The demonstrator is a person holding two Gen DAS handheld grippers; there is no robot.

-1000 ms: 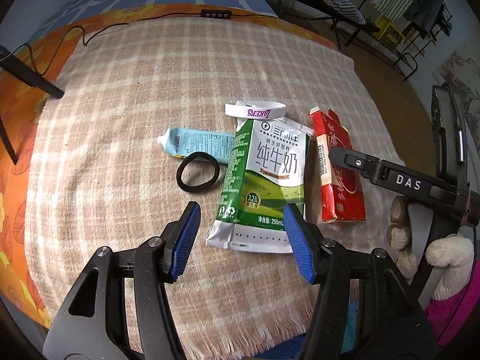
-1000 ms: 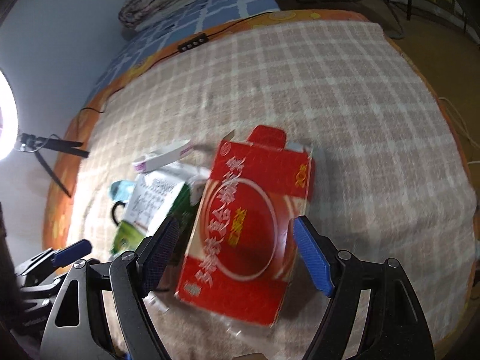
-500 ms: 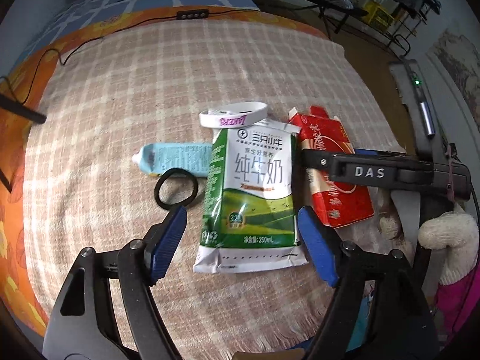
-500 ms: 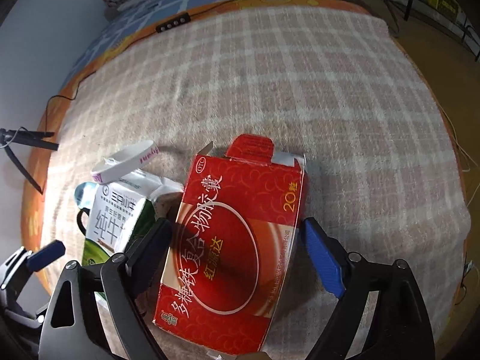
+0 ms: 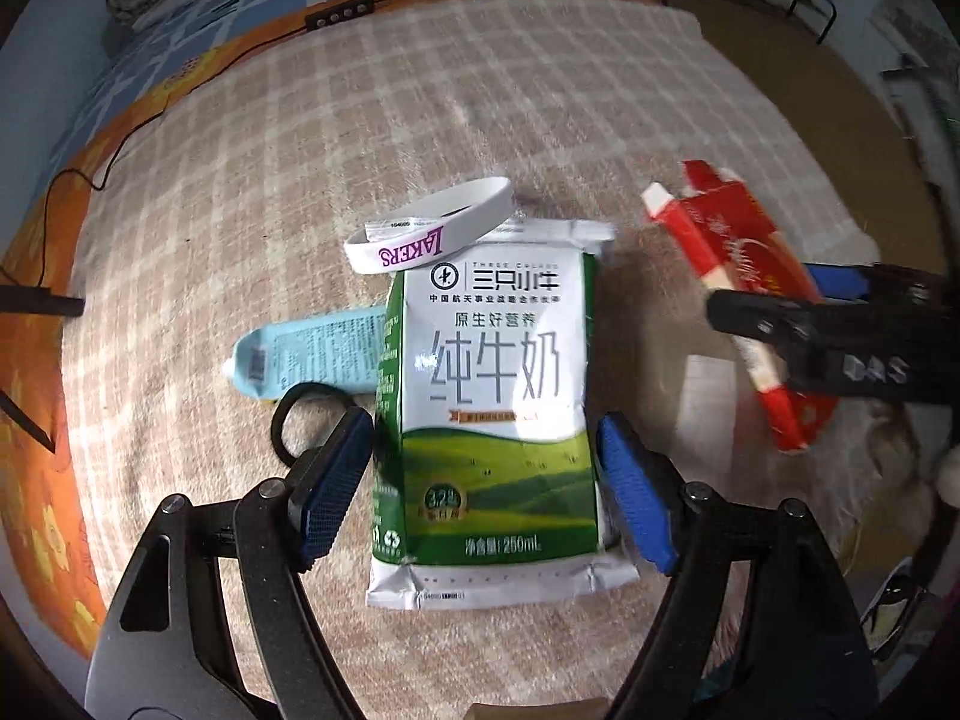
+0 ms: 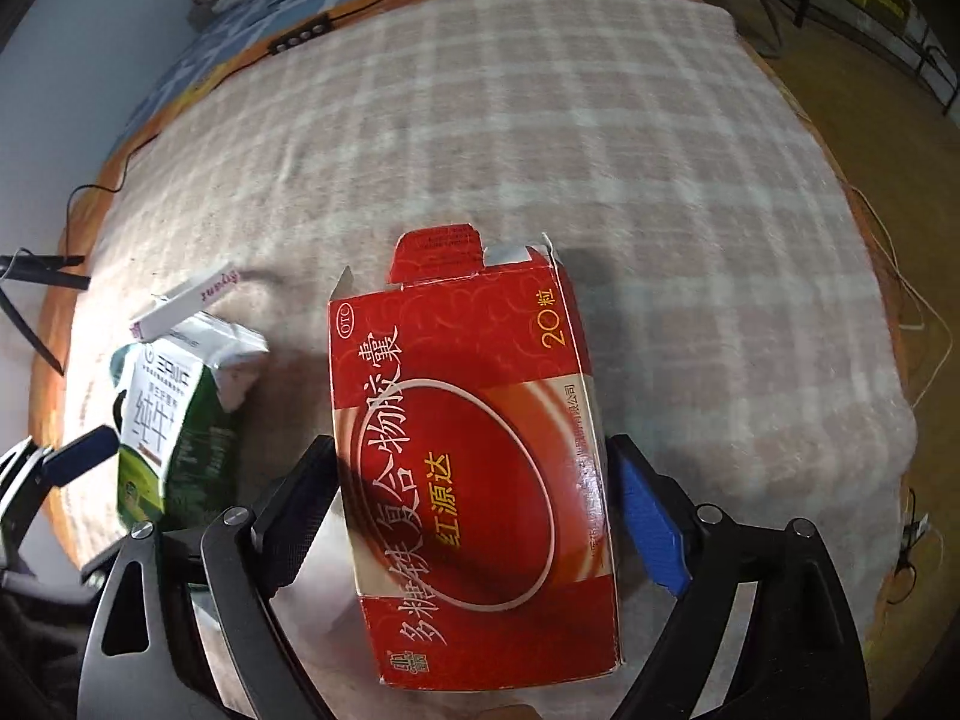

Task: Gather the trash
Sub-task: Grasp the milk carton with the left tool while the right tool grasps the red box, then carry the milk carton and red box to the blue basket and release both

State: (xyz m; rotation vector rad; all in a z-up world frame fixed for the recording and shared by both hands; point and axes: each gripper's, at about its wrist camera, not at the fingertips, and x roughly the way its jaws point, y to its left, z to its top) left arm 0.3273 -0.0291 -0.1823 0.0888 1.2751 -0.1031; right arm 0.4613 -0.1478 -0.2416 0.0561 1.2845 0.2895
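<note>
A green and white milk carton (image 5: 498, 408) lies flat on the plaid blanket, between the pads of my left gripper (image 5: 486, 468), which touch its sides. It also shows in the right wrist view (image 6: 174, 420). A red medicine box (image 6: 474, 468) with an open top flap sits between the pads of my right gripper (image 6: 474, 510), which has closed onto its sides and holds it lifted. The box (image 5: 738, 276) shows raised at the right of the left wrist view. A white wristband (image 5: 426, 234), a light blue tube (image 5: 312, 354) and a black ring (image 5: 300, 414) lie beside the carton.
The plaid blanket (image 5: 420, 120) covers an orange and blue bed. A black cable with a remote (image 5: 336, 12) runs along the far edge. A black stand (image 5: 36, 300) juts in at the left. Floor and a drying rack lie beyond the right edge.
Both grippers moved forward and closed in. The left pads now hug the milk carton. The right gripper closed on the red box and lifted it off the blanket.
</note>
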